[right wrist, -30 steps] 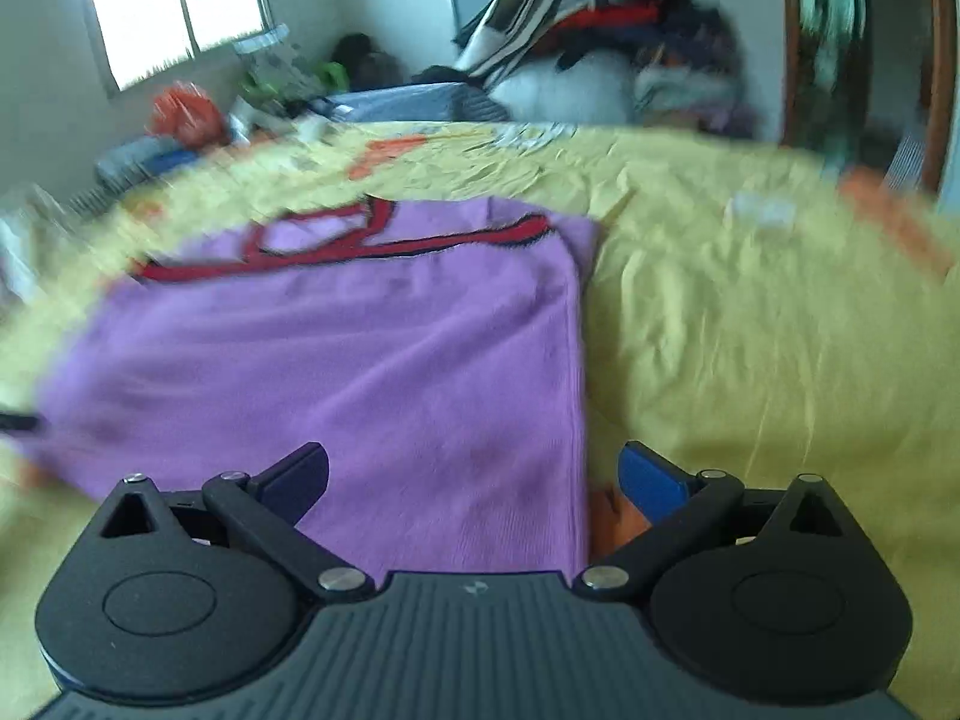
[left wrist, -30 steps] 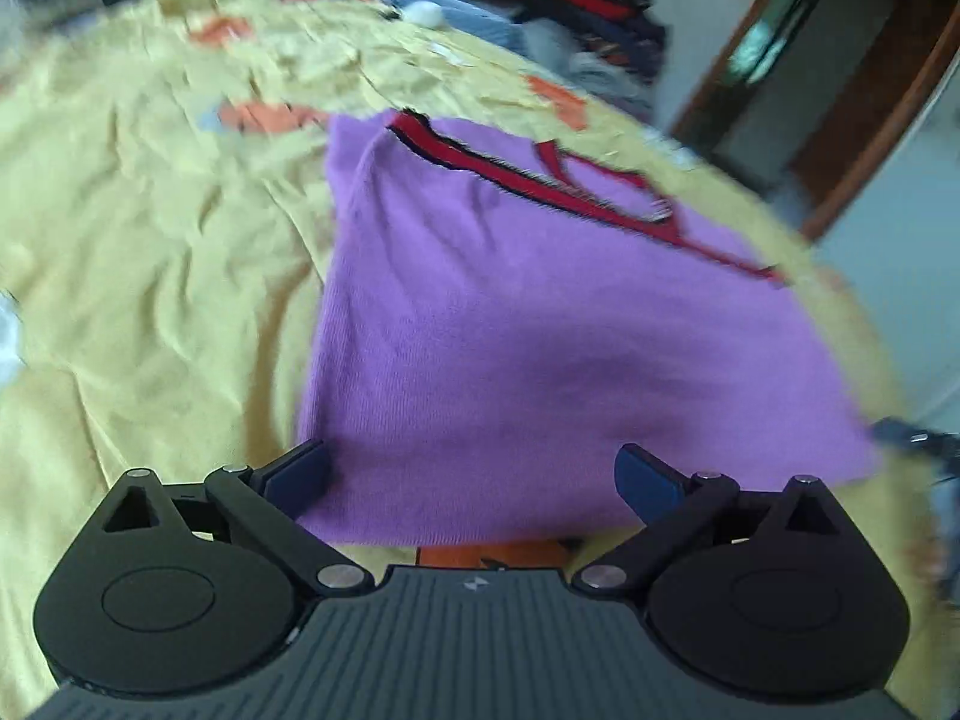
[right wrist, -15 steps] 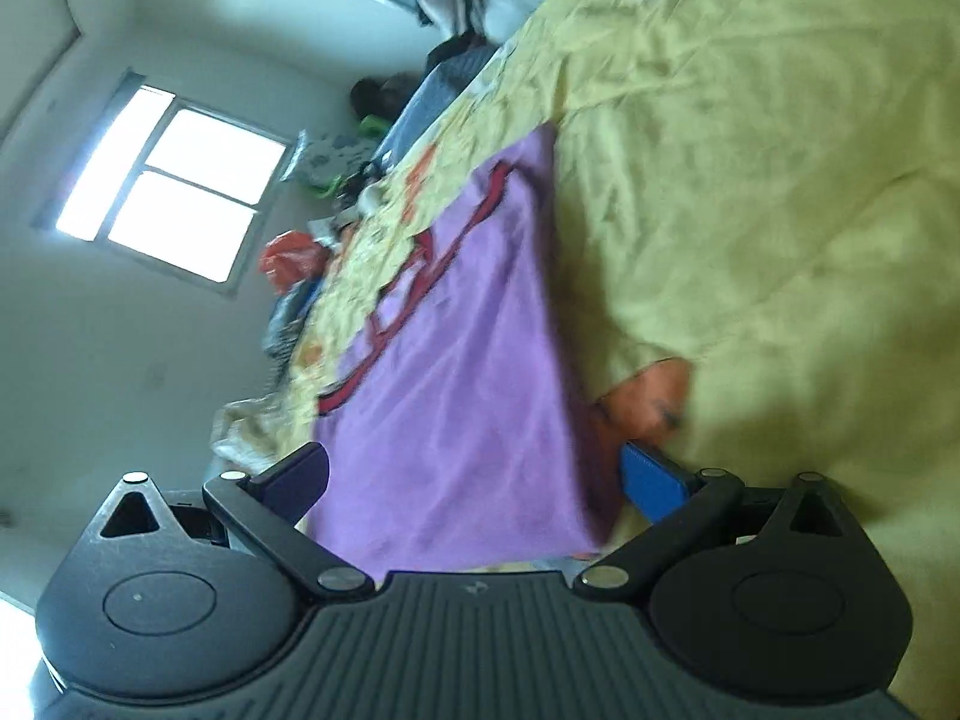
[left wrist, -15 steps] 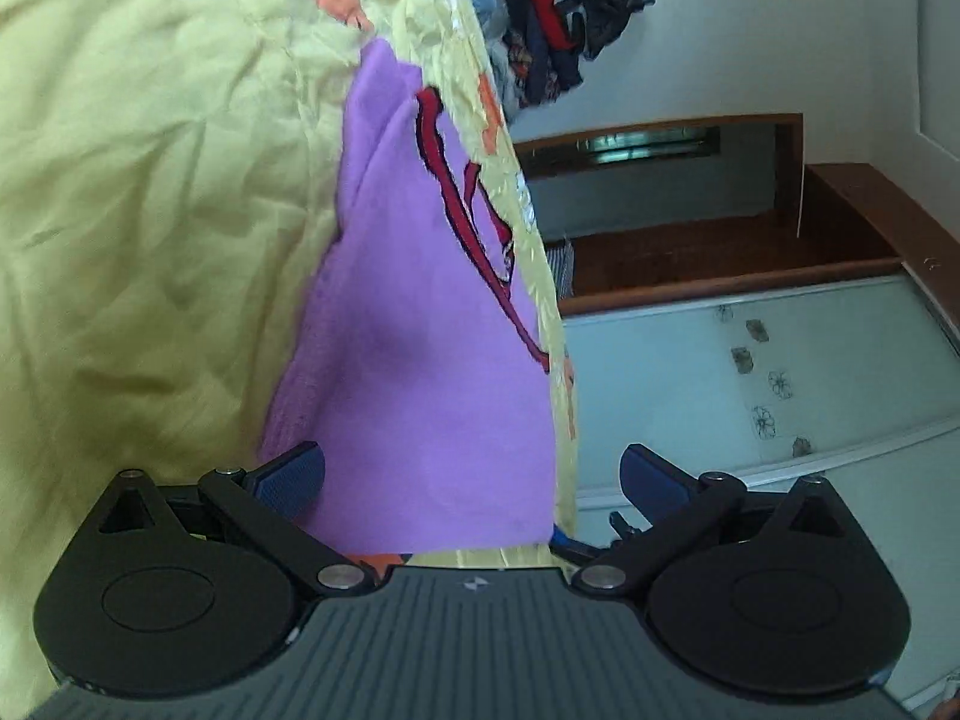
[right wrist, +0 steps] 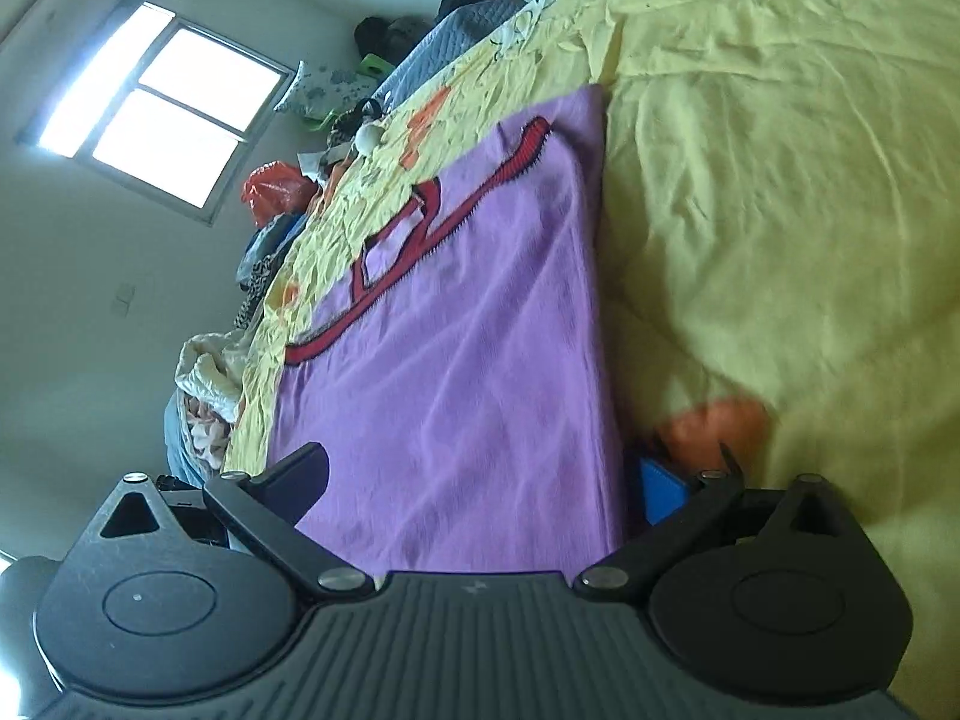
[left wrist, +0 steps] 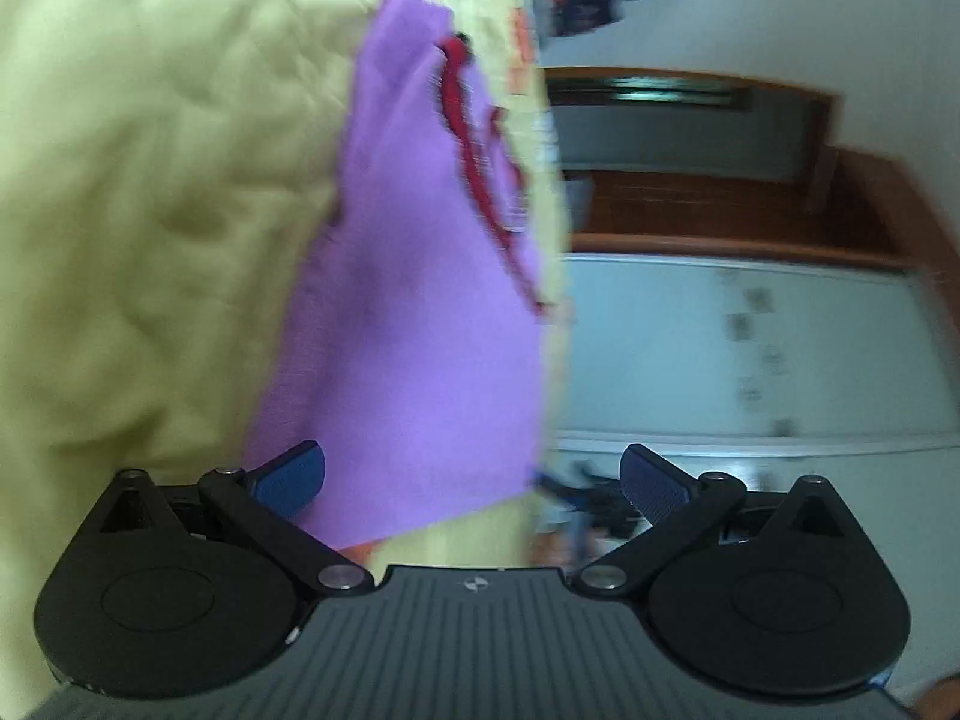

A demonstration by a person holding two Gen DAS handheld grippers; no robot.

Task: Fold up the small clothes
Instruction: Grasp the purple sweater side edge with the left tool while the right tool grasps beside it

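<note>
Two black two-finger grippers with blue pads sit close to the near hem of a purple knit sleeveless top with red-and-black trim, both with jaws spread wide and holding nothing. In the left wrist view the left gripper (left wrist: 471, 477) is rolled on its side, one pad just over the top's near corner and the other out past the bed edge, in front of a pale wall; this view is blurred. In the right wrist view the right gripper (right wrist: 474, 483) straddles the hem, its left finger over the purple cloth and its right blue pad (right wrist: 660, 489) down on the sheet just beside the top's side edge, near an orange patch on the sheet (right wrist: 720, 426). The purple top (right wrist: 456, 372) lies flat and spread on the wrinkled yellow bed sheet (right wrist: 780, 180), its straight side edge running away from the right gripper, with a wide stretch of bare sheet beyond that edge. Further off, the red trim outlines the V-neck and armholes at the garment's far end. Beyond the bed lie heaps of mixed clothes (right wrist: 270, 252), a bright window (right wrist: 162, 108), and in the left view a brown wooden door frame (left wrist: 750, 180).
</note>
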